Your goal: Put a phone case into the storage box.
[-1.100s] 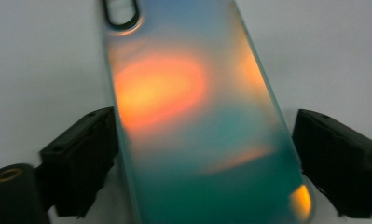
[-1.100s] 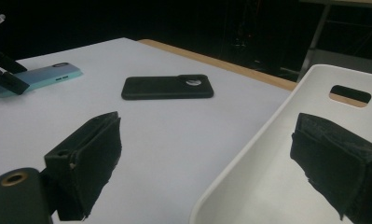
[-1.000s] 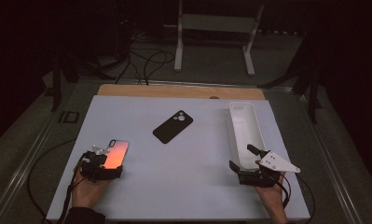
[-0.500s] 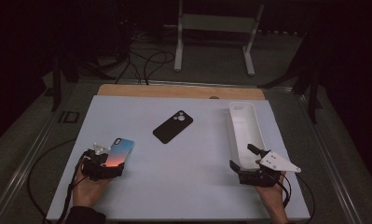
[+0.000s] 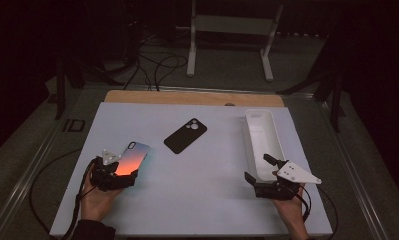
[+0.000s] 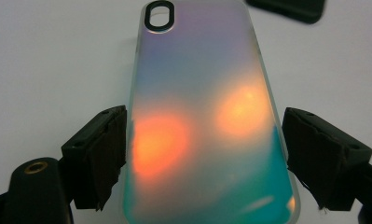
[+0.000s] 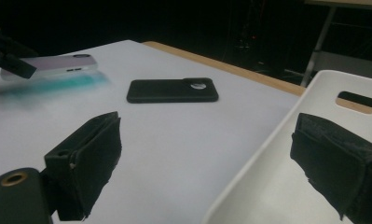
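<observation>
Dark room w/ grey floor (image 5: 227,82), white metal stand (image 5: 230,22) & cables (image 5: 157,65) behind the table (image 5: 187,97).

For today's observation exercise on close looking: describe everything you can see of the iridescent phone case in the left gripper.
The iridescent phone case is a glossy, plastic-looking shell shifting from violet through orange to teal, with a black-rimmed oval camera cutout at its far end. It sits lengthwise between the jaws of the left gripper, which grip its long sides near the lower end. In the right gripper view it is raised off the white table, roughly level.

On the table (image 5: 207,200), one phone case (image 5: 185,135) lies between another case (image 5: 132,157) at left and a tray (image 5: 263,145) at right.
</observation>
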